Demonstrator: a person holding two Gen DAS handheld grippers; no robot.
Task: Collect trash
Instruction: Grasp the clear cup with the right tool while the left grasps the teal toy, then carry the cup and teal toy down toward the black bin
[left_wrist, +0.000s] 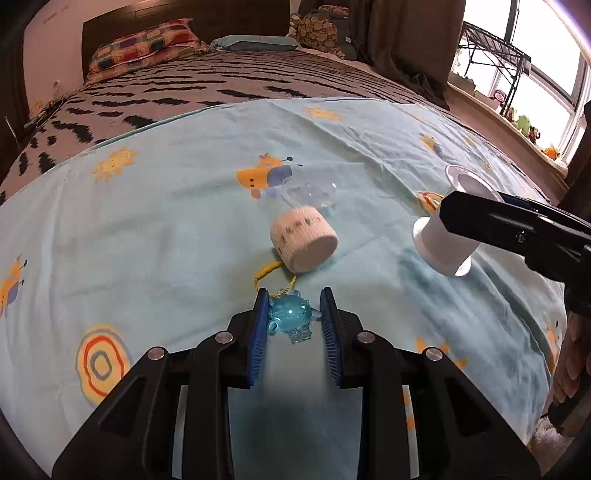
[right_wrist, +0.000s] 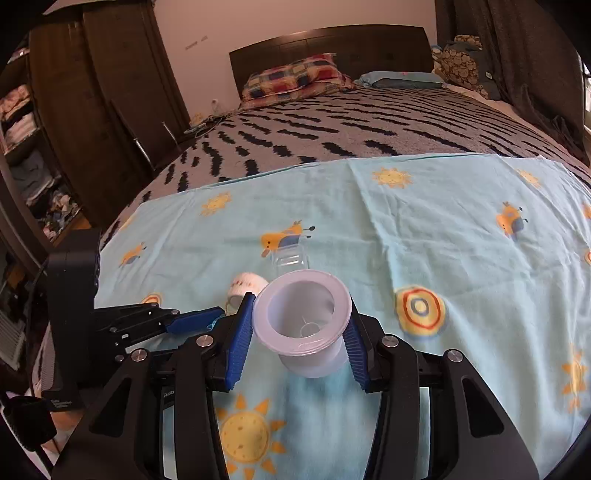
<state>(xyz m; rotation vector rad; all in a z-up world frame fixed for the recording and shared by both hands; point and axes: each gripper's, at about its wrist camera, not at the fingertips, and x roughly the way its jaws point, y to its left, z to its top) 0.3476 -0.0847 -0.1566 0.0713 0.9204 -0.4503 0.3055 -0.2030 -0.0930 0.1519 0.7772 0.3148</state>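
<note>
A blue see-through toy charm (left_wrist: 291, 316) on a yellow cord (left_wrist: 266, 271) lies on the light-blue printed sheet (left_wrist: 166, 236). My left gripper (left_wrist: 294, 294) is closed round it, and both blue pads touch its sides. A white plastic cup (right_wrist: 303, 325) hangs tilted a little above the sheet, its mouth toward the camera, with my right gripper (right_wrist: 300, 308) shut on its body. The left wrist view shows the same cup (left_wrist: 441, 242) at the right. A white roll of bandage tape (left_wrist: 304, 240) lies on its side just beyond the charm, and a clear plastic container (left_wrist: 314, 194) lies behind it.
The sheet covers the foot of a bed with a black-striped blanket (right_wrist: 332, 125) and pillows (right_wrist: 295, 75) at the head. A dark wardrobe (right_wrist: 103, 110) stands to the left. A window sill with small toys (left_wrist: 524, 125) runs along the right. A hand (left_wrist: 570, 354) shows at the right edge.
</note>
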